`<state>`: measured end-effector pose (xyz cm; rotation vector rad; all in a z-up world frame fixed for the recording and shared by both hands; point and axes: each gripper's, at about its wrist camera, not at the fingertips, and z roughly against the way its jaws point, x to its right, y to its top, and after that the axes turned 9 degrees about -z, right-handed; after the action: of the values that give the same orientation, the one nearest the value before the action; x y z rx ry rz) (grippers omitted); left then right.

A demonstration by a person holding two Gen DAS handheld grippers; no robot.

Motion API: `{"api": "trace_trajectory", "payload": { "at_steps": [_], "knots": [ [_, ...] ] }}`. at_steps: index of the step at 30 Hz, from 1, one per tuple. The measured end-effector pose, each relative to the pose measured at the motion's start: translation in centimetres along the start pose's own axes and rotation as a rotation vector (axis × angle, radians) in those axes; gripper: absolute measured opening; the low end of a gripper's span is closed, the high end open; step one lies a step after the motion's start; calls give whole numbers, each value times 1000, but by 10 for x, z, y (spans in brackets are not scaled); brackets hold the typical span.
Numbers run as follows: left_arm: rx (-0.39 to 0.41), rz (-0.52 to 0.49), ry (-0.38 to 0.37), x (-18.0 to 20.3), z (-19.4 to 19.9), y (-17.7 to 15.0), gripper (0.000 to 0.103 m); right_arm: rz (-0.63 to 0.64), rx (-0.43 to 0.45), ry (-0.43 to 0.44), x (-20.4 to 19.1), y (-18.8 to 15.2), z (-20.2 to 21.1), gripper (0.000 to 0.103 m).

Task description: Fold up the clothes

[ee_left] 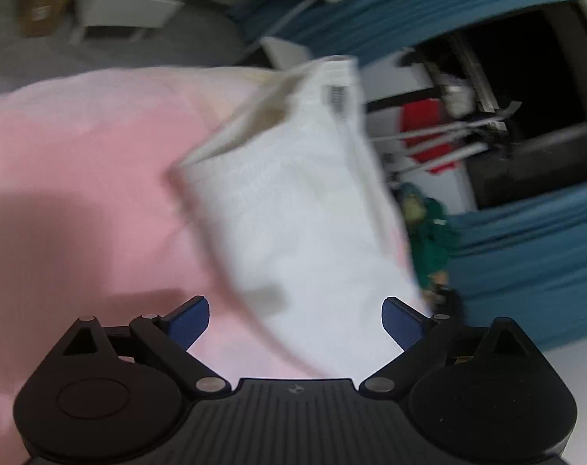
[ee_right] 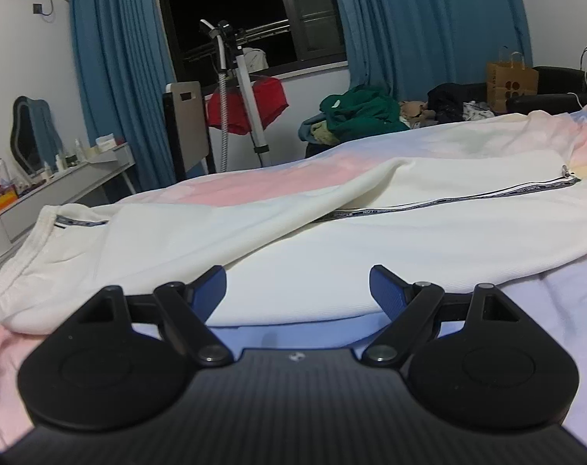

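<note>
A white zip-up jacket (ee_right: 371, 224) lies spread across the pastel pink and blue bed sheet (ee_right: 254, 182), with a sleeve laid over its body and a dark zipper tape along the front. My right gripper (ee_right: 297, 290) is open and empty, just in front of the jacket's near edge. In the blurred left wrist view the white jacket (ee_left: 293, 213) lies on the pink sheet (ee_left: 80, 193), its ribbed hem at the far end. My left gripper (ee_left: 295, 319) is open, its tips on either side of the jacket's near corner, not closed on it.
Beyond the bed are blue curtains (ee_right: 111, 77), a dark window, a garment steamer stand (ee_right: 243, 89) with a red garment, a pile of green clothes (ee_right: 359, 112), a paper bag (ee_right: 512, 85) and a grey dressing table (ee_right: 61, 182) at the left.
</note>
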<state>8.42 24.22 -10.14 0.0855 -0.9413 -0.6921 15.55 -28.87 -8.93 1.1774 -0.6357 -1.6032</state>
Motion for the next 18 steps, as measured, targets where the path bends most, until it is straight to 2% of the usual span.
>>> {"api": "trace_trajectory", "payload": {
  "at_steps": [4, 8, 12, 15, 17, 18],
  "knots": [
    [-82, 104, -5, -22, -20, -5, 97, -14, -12, 7, -1, 1, -2, 82],
    [-47, 153, -27, -30, -42, 6, 97, -100, -16, 61, 1, 11, 0, 82],
    [12, 183, -49, -33, -63, 12, 96, -222, -76, 98, 10, 38, -25, 83],
    [53, 176, -54, -33, -71, 19, 83, -290, -126, 84, 15, 57, -62, 83],
    [85, 171, -53, -35, -72, 24, 55, -314, -150, 59, 17, 67, -96, 83],
    [89, 184, -56, -39, -75, 26, 51, -326, -157, 45, 19, 71, -113, 81]
  ]
}}
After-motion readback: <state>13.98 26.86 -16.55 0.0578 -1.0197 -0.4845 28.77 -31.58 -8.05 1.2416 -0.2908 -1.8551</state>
